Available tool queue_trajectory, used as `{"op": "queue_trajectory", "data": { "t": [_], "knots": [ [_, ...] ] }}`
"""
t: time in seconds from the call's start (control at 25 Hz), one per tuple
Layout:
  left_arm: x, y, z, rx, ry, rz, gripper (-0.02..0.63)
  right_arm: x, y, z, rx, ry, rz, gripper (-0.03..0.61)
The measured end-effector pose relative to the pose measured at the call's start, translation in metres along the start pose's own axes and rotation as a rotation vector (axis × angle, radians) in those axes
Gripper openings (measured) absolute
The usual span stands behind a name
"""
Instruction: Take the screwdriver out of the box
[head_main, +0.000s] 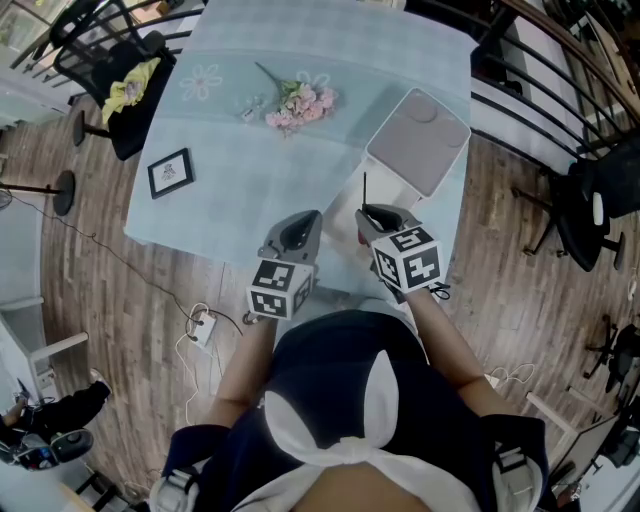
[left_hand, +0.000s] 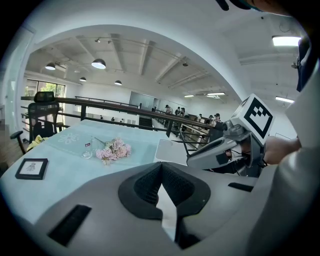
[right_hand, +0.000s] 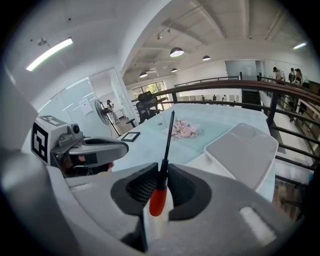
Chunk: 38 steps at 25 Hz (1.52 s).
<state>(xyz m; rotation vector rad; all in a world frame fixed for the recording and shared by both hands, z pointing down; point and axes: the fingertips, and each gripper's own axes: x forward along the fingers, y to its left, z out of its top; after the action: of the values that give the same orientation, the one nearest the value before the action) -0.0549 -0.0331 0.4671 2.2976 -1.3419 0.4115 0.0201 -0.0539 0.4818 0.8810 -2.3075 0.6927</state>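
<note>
The screwdriver (right_hand: 158, 199) has a red handle and a thin black shaft. My right gripper (right_hand: 159, 192) is shut on the handle, and the shaft sticks out forward and up between the jaws. In the head view the shaft (head_main: 364, 190) rises above the right gripper (head_main: 376, 216), which hangs over the near part of the white box (head_main: 418, 140) with its grey lid panel. My left gripper (head_main: 300, 228) hovers just left of the right one, near the table's front edge. Its jaws meet at the tips in the left gripper view (left_hand: 161, 170), with nothing between them.
A pale blue cloth covers the table (head_main: 260, 170). On it lie a bunch of pink flowers (head_main: 298, 104) and a small black picture frame (head_main: 171, 172). A black chair (head_main: 115, 60) stands at the far left, a railing runs along the right, and cables lie on the wooden floor (head_main: 200, 322).
</note>
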Motion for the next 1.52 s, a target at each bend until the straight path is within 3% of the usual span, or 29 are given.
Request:
{"op": "queue_trajectory", "data": {
  "t": [0.96,1.52],
  "knots": [
    [-0.013,-0.018,0.032,0.028,-0.090,-0.001,0.015,-0.056,0.016,0.050,-0.065,-0.240,0.037,0.057],
    [-0.015,-0.029,0.037,0.060,-0.088,-0.025,0.015,-0.070,0.021,0.059,-0.072,-0.313,0.065,0.057]
  ]
}}
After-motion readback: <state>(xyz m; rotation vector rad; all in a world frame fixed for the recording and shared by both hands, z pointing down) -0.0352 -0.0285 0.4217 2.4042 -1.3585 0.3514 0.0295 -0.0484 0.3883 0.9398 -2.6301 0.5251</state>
